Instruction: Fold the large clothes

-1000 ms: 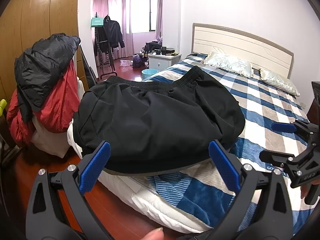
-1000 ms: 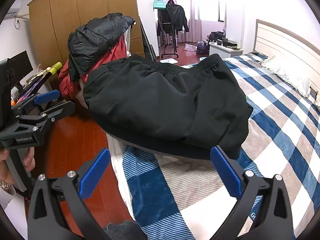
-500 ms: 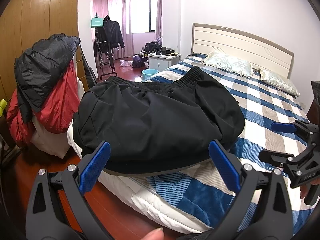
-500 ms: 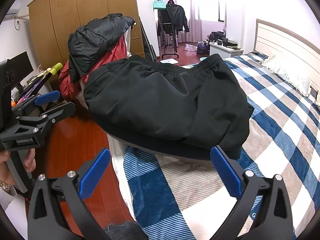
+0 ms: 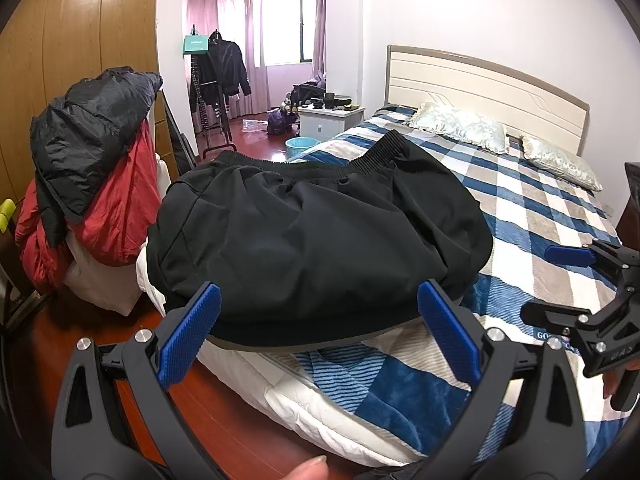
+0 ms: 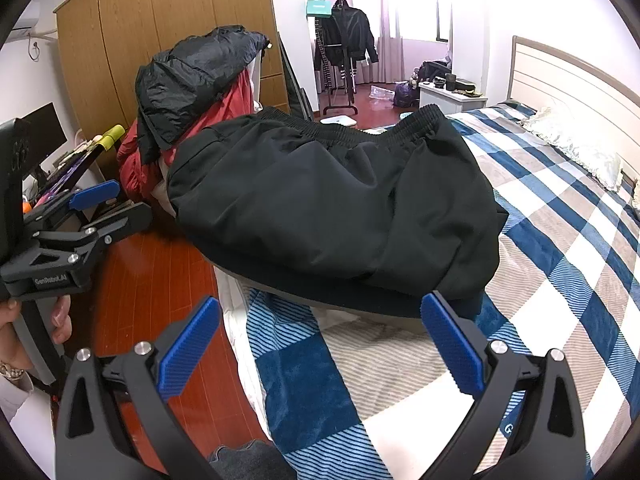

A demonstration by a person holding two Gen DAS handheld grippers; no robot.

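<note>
A large black garment (image 5: 316, 236) with a ribbed elastic band along its far edge lies folded in a bundle on the near corner of the bed; it also shows in the right wrist view (image 6: 336, 200). My left gripper (image 5: 318, 332) is open and empty, just short of the garment's near edge. My right gripper (image 6: 320, 344) is open and empty, over the blanket in front of the garment. Each gripper shows in the other's view: the right one at the far right (image 5: 576, 284), the left one at the far left (image 6: 104, 212).
The bed has a blue, white and beige checked blanket (image 5: 532, 216) and two pillows (image 5: 460, 126) by the headboard. A pile of black and red jackets (image 5: 92, 152) stands left of the bed on the red wood floor (image 6: 148, 292). A clothes rack, nightstand and wardrobe stand behind.
</note>
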